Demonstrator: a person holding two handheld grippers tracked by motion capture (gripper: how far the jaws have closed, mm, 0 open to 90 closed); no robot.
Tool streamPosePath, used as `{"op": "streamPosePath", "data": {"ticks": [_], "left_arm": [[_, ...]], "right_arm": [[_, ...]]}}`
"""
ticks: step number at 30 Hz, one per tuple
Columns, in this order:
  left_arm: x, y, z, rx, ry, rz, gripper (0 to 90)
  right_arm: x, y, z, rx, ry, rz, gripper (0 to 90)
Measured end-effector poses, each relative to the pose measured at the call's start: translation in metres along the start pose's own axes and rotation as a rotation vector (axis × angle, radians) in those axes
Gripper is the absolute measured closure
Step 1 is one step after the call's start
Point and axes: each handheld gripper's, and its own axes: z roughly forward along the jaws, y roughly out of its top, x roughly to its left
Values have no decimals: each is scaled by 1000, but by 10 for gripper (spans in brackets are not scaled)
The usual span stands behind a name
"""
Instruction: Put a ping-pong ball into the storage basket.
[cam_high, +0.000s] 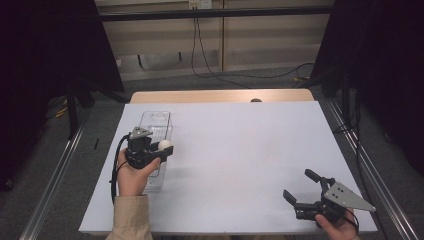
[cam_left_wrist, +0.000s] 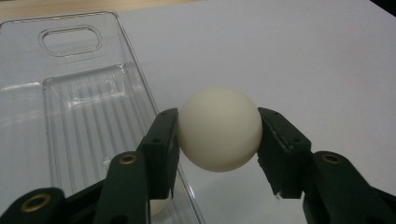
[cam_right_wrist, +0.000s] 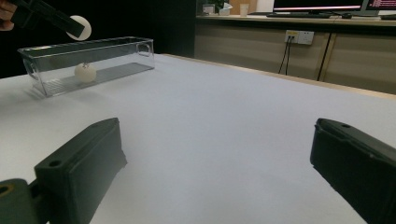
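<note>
My left gripper (cam_high: 165, 148) is shut on a cream-white ball (cam_left_wrist: 219, 129), its two black pads pressing the ball's sides. It holds the ball above the right rim of a clear plastic bin (cam_high: 155, 125) at the table's left. From the right gripper view, the held ball (cam_right_wrist: 78, 27) hangs over the bin (cam_right_wrist: 116, 53), and a second white ball (cam_right_wrist: 85, 72) lies on the bin's ribbed floor. My right gripper (cam_high: 302, 187) rests low near the front right of the white sheet, jaws wide apart with nothing between them.
A white sheet (cam_high: 240, 150) covers the table, with the wooden edge (cam_high: 220, 96) showing at the far side. Black curtains and metal frame rails flank the table. Cables hang by the back wall.
</note>
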Motion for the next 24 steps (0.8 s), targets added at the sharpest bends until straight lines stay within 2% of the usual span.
{"op": "streamPosePath", "data": {"ticks": [13,24], "left_arm": [[5,-1,-5,-10,18,-14,510],[7,-2,-5,-9,37,-9,510]], "right_arm": [[0,0,0,1,2,-2,19],[0,0,0,-1,0,1,19]]}}
